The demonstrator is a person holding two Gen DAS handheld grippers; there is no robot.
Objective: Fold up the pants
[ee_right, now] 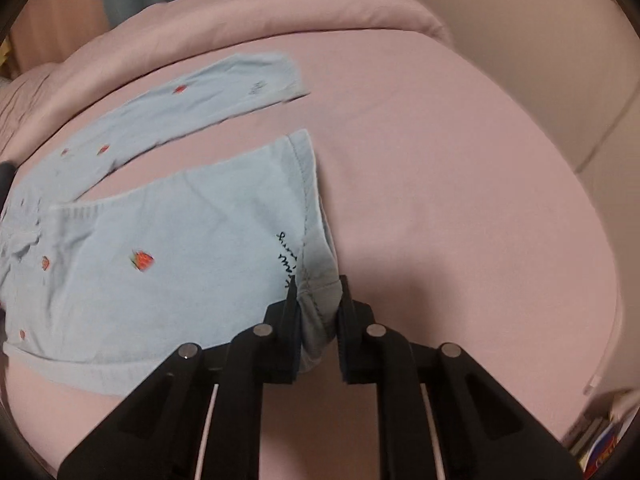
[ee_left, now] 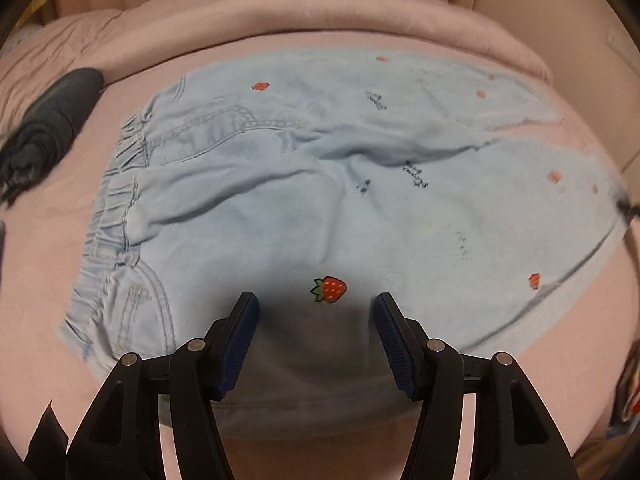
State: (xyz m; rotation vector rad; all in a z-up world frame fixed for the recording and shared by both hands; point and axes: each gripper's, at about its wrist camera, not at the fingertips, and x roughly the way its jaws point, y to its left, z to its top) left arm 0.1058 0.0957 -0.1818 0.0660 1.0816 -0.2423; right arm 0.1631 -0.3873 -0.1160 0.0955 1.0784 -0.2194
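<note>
In the left wrist view, the light blue pants [ee_left: 320,184] are lying spread across the pink bed sheet [ee_left: 520,392], waistband [ee_left: 108,224] toward the left and the two legs running off to the right, with small strawberry patches [ee_left: 330,289] dotted over the cloth. The left gripper [ee_left: 316,304] is hovering over the near edge of the pants with its jaws wide apart and nothing between them; the strawberry is showing in the gap. A dark bundled garment [ee_left: 48,128] is sitting on the sheet to the left of the waistband, apart from the pants, and a folded pink duvet [ee_left: 320,12] is lying along the far side. In the right wrist view, the right gripper [ee_right: 318,280] is clamping the hem of the nearer pant leg [ee_right: 180,264], a bunch of the blue cloth pinched between its fingers [ee_right: 291,300]. The farther leg [ee_right: 192,108] is lying flat beyond it, separated by a strip of pink sheet [ee_right: 460,200].
</note>
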